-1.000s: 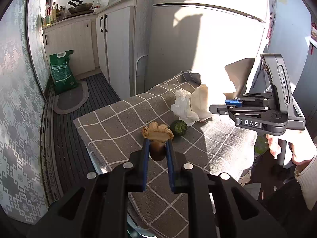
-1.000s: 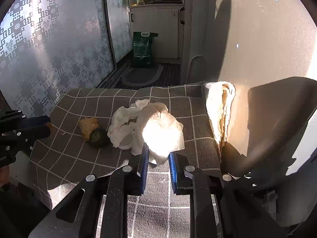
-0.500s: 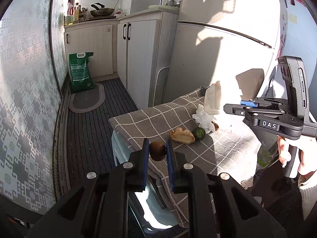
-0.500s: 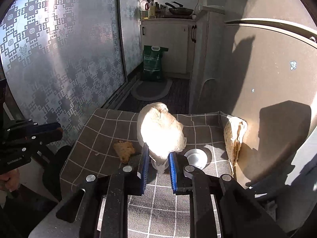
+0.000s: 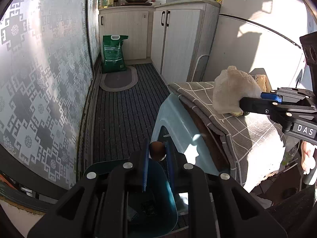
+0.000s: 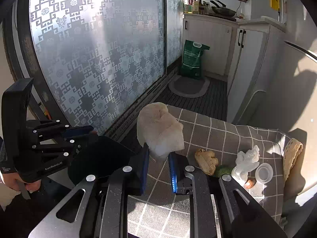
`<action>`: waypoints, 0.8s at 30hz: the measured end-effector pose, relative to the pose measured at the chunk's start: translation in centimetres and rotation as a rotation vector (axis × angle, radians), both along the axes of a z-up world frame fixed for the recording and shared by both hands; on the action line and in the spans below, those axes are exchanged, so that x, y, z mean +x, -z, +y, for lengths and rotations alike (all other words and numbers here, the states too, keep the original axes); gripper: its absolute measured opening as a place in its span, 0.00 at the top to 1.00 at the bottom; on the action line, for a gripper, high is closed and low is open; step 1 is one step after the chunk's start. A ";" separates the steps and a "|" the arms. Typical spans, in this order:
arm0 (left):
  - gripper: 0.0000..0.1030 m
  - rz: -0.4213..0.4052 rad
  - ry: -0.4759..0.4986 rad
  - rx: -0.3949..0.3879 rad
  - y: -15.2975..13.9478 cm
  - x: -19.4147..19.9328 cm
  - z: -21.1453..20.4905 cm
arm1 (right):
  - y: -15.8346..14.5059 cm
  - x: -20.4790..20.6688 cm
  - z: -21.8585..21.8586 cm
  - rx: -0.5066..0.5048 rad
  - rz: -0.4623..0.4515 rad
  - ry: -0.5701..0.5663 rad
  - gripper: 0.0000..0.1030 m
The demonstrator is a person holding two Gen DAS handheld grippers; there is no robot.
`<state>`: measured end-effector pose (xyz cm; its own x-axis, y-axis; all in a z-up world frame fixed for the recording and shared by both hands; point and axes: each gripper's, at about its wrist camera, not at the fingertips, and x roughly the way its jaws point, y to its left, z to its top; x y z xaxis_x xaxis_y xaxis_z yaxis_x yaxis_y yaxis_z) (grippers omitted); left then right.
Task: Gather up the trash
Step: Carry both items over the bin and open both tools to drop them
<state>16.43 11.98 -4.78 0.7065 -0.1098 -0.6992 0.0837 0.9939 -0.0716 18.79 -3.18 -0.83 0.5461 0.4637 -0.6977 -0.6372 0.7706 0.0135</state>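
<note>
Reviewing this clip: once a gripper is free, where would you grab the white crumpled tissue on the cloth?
Probably its raised upper lobe, coming from above. The tissue stands taller than its neighbours, with a clear cup and a small brown piece crowding its base.

Your tabletop [image 6: 221, 138] wears a grey checked cloth [image 6: 200, 123]. On it, reading the right wrist view, a crumpled tan scrap [image 6: 206, 160] lies near the middle, with a small green fruit [image 6: 222, 170] touching it at 4 o'clock. At 3 o'clock from those sit a white tissue wad [image 6: 247, 159], a clear plastic lid [image 6: 264, 170] and a small brown fruit [image 6: 250, 182]. A folded woven mat [image 6: 292, 154] hangs at the cloth's far right edge.

The striped floor [image 5: 122, 115] carries an oval grey mat [image 5: 118, 79] and a green sack [image 5: 114, 54].
</note>
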 end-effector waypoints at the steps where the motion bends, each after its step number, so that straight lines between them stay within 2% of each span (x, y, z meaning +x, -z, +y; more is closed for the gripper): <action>1: 0.82 0.011 -0.010 -0.002 0.3 -0.2 0.6 | 0.1 -0.2 0.8 -0.007 0.006 -0.014 0.82; 12: 0.82 0.130 -0.109 -0.001 4.4 -1.2 5.3 | 2.0 -3.1 7.6 -0.083 0.070 -0.143 0.82; 24: 0.82 0.309 -0.143 -0.061 10.1 -1.4 8.4 | 5.3 -3.2 11.2 -0.142 0.166 -0.167 0.82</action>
